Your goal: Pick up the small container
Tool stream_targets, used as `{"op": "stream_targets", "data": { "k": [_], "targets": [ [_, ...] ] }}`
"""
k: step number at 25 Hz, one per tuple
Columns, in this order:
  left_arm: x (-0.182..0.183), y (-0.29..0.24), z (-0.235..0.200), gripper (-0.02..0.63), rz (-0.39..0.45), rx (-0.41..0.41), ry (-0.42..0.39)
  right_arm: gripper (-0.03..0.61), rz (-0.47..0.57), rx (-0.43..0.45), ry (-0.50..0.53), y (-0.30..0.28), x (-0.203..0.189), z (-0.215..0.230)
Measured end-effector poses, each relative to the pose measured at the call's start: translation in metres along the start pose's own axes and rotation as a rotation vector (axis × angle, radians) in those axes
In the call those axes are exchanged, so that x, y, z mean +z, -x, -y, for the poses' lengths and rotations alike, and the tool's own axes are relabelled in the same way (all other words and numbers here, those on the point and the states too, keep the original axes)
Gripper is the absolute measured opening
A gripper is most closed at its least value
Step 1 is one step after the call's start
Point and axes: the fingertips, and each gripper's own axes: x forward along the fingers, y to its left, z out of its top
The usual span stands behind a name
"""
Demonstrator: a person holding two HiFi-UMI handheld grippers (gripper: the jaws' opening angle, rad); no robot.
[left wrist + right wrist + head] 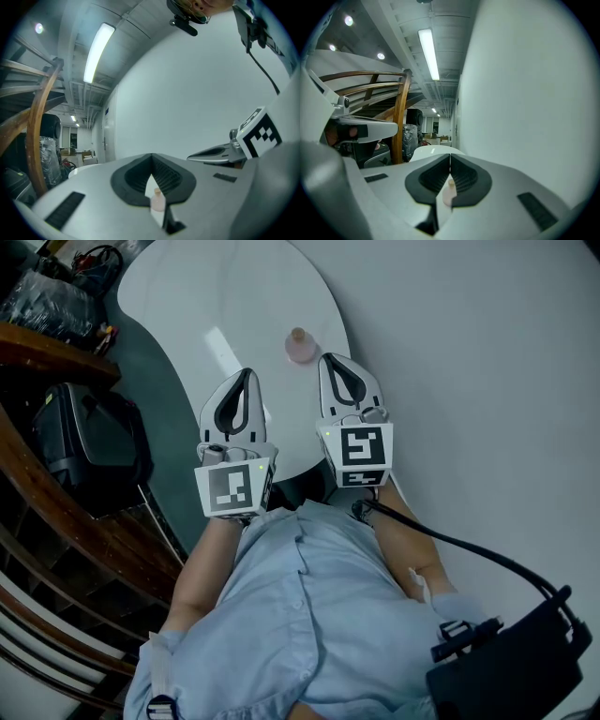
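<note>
The small container (299,346) is pink, tan-capped, upright.

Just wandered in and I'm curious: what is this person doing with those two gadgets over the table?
A person holds a hand-held gripper in each hand over a white table. The left gripper and the right gripper point side by side toward a small pinkish container, which stands on the table just past their tips. Both have their fingers closed and hold nothing. The container has not been picked up yet.
</note>
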Motion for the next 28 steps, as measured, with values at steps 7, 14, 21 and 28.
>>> {"op": "stream_targets", "data": {
  "k": [7, 14, 21, 28],
  "targets": [
    [-0.007, -0.015, -0.003, 0.0, -0.021, 0.033, 0.006, 0.002, -0.006, 0.035, 0.003, -0.022, -0.006, 0.008],
    [-0.03, -0.033, -0.012, -0.002, -0.058, 0.034, 0.004, 0.002, -0.044, 0.034, -0.016, -0.043, -0.028, 0.013],
    [-0.054, -0.048, -0.039, 0.0, -0.101, 0.01, 0.062, 0.003, -0.104, 0.009, -0.025, -0.071, -0.047, 0.005],
    [-0.087, -0.075, -0.052, -0.002, -0.159, -0.049, 0.094, 0.147, -0.16, -0.017, -0.049, -0.102, -0.071, 0.009]
  ]
}}
